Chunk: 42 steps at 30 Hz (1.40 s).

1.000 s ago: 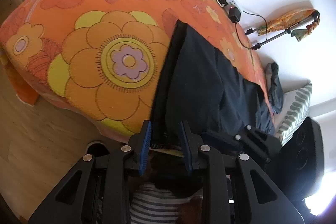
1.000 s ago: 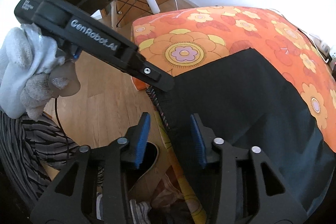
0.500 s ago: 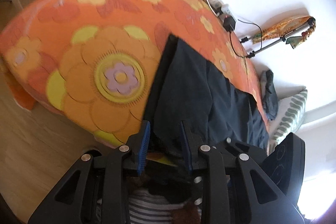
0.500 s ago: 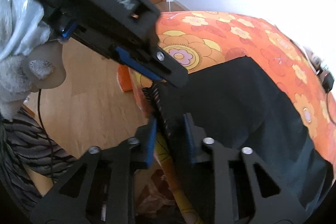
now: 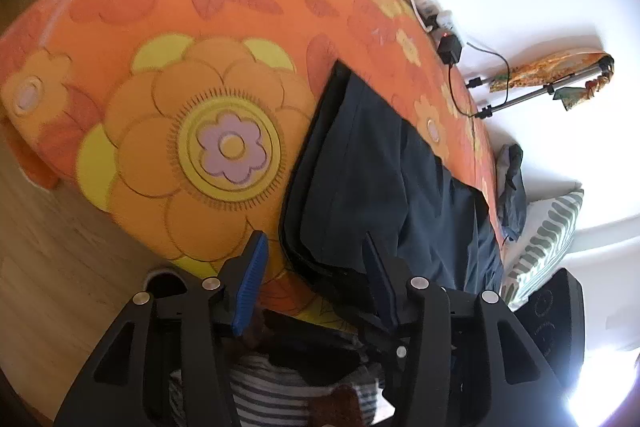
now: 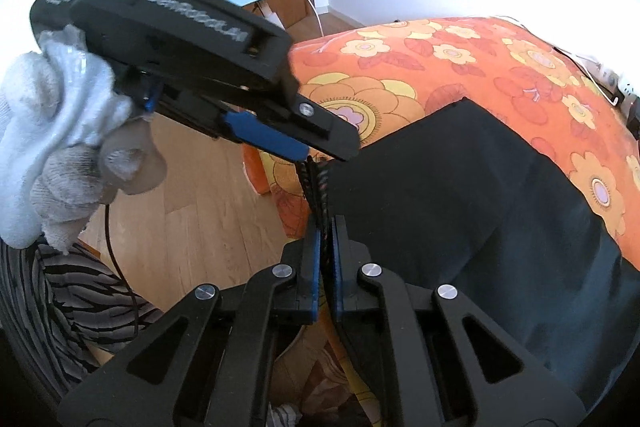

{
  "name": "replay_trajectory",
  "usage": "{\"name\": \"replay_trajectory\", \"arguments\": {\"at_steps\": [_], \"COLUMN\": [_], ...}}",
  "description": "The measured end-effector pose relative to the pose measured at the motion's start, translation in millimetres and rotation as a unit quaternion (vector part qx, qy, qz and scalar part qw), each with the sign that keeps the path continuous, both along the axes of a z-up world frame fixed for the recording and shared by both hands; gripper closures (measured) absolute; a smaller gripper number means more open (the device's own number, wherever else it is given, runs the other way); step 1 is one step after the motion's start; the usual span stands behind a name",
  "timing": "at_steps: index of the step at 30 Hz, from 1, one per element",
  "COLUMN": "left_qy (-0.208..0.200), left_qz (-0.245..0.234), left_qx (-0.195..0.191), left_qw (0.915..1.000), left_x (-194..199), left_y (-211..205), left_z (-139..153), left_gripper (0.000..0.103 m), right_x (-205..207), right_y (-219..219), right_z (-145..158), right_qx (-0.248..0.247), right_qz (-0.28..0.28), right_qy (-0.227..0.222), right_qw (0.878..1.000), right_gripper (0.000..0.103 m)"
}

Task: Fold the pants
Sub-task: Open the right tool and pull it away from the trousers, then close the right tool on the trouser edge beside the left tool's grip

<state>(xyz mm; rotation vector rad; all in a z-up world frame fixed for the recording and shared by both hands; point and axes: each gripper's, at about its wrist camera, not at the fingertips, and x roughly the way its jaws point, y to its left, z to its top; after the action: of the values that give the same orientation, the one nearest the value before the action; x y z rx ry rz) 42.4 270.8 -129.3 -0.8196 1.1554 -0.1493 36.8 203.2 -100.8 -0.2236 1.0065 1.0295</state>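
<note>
Since a second ago my right claw [image 6: 325,247] has closed from a wide gap onto the pants' [image 6: 460,195] striped waistband edge, which now sits pinched between its blue pads, while my left claw [image 5: 314,263] has let go and its jaws are opening, the dark hem corner lying between the fingers without either pad pressing it. Those pants lie flat on the orange flowered bed [image 5: 192,75], their near edge hanging at the mattress side toward me.
</note>
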Motion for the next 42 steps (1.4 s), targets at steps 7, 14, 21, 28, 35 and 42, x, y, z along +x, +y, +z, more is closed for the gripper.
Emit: {"name": "replay_trajectory", "arguments": {"at_steps": [7, 14, 21, 28, 35, 42], "left_qy": [0.004, -0.011, -0.050, -0.084, -0.090, -0.093], "left_qz": [-0.007, -0.029, -0.048, -0.066, -0.074, -0.084], "left_qx": [-0.009, 0.020, 0.093, 0.111, 0.111, 0.146], "left_qw": [0.9999, 0.9993, 0.9933, 0.9881, 0.9871, 0.9814], "left_x": [6, 4, -1, -1, 3, 0], "left_y": [-6, -18, -31, -45, -51, -58], "left_z": [-2, 2, 14, 27, 28, 29], "left_gripper": [0.054, 0.057, 0.098, 0.098, 0.098, 0.096], "right_x": [0, 3, 61, 111, 127, 134], "right_y": [-6, -52, -94, -38, 29, 36], "right_z": [0, 17, 37, 33, 0, -28], "right_qx": [0.004, 0.025, 0.040, 0.014, -0.083, -0.138], "right_qz": [-0.003, -0.019, -0.114, -0.123, -0.108, -0.122], "right_qy": [0.008, 0.038, 0.114, 0.174, 0.197, 0.212], "right_qw": [1.000, 0.999, 0.986, 0.977, 0.971, 0.960], "right_gripper": [0.091, 0.063, 0.050, 0.040, 0.040, 0.088]}}
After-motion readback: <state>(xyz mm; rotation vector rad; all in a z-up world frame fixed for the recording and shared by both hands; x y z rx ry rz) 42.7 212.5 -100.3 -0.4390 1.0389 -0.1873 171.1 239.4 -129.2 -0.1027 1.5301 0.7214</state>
